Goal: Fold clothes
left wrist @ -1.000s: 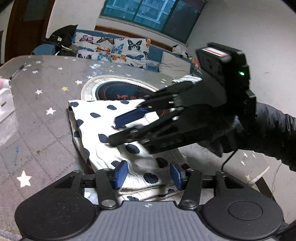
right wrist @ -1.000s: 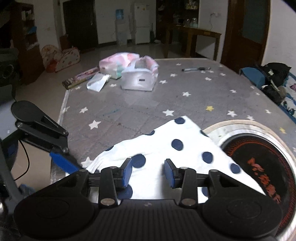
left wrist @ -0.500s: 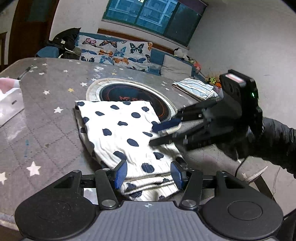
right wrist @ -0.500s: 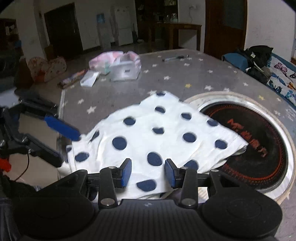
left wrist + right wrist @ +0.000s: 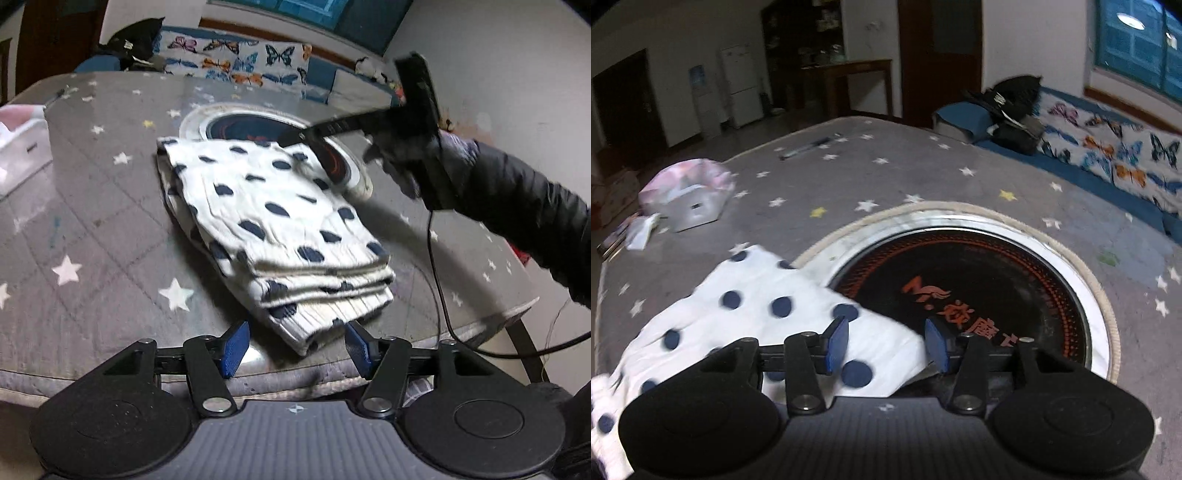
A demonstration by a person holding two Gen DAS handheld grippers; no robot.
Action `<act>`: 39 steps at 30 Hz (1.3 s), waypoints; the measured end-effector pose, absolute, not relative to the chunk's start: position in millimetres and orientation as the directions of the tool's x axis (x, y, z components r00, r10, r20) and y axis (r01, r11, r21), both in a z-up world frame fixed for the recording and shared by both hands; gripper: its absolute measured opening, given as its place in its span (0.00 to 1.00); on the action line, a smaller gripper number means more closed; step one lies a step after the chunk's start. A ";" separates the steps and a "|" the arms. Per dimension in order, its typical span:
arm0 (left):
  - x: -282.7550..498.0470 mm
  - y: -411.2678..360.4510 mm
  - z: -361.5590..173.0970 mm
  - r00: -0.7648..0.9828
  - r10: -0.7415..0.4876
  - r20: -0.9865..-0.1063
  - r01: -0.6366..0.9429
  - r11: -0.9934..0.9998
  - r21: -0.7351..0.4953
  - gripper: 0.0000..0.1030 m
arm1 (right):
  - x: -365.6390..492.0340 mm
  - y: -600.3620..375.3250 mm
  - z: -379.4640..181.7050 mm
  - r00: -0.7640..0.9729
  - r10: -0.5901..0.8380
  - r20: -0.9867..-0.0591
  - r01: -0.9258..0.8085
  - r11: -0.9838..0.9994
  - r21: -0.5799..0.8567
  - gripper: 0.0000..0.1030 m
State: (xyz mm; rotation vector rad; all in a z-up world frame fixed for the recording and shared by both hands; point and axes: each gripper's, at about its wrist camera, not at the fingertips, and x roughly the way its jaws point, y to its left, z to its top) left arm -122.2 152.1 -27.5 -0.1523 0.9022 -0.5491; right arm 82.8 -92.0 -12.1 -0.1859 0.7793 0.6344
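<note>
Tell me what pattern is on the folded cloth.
White with dark blue polka dots; the folded cloth shows best in the left wrist view.

One folded dotted garment; two grippers, left and right; one round cooktop; one table; one pen; one tissue box; one sofa.

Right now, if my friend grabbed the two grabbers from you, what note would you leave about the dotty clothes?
Left gripper: open, holding nothing, just in front of the near edge of the folded polka-dot garment.
Right gripper: open, holding nothing, above the garment's far corner by the round hotplate.
Garment: a stacked bundle on the star-patterned table, one corner overlapping the hotplate rim.
Done: the folds appear made.
Left: perhaps tidy the edges or move it aside.
</note>
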 end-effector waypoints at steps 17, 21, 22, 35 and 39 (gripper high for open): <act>-105.0 159.7 -34.1 0.526 -0.452 -0.721 0.389 0.881 -0.268 0.55 | 94.8 -112.7 -28.4 0.479 0.434 -0.762 -0.546 0.828 0.128 0.25; -90.4 172.0 -34.8 0.557 -0.404 -0.726 0.363 0.904 -0.225 0.55 | 79.0 -133.0 -26.9 0.502 0.399 -0.768 -0.510 0.853 0.110 0.22; -84.9 174.7 -35.1 0.565 -0.389 -0.727 0.354 0.911 -0.213 0.55 | 73.8 -138.1 -26.5 0.508 0.388 -0.769 -0.499 0.860 0.105 0.21; 1.8 185.9 -36.0 0.628 -0.296 -0.719 0.290 0.947 -0.137 0.54 | -5.2 -177.5 -13.4 0.550 0.318 -0.772 -0.417 0.906 0.076 0.17; 25.7 185.5 -37.2 0.637 -0.281 -0.718 0.276 0.953 -0.129 0.54 | -25.5 -181.4 -13.7 0.536 0.317 -0.782 -0.402 0.911 0.094 0.17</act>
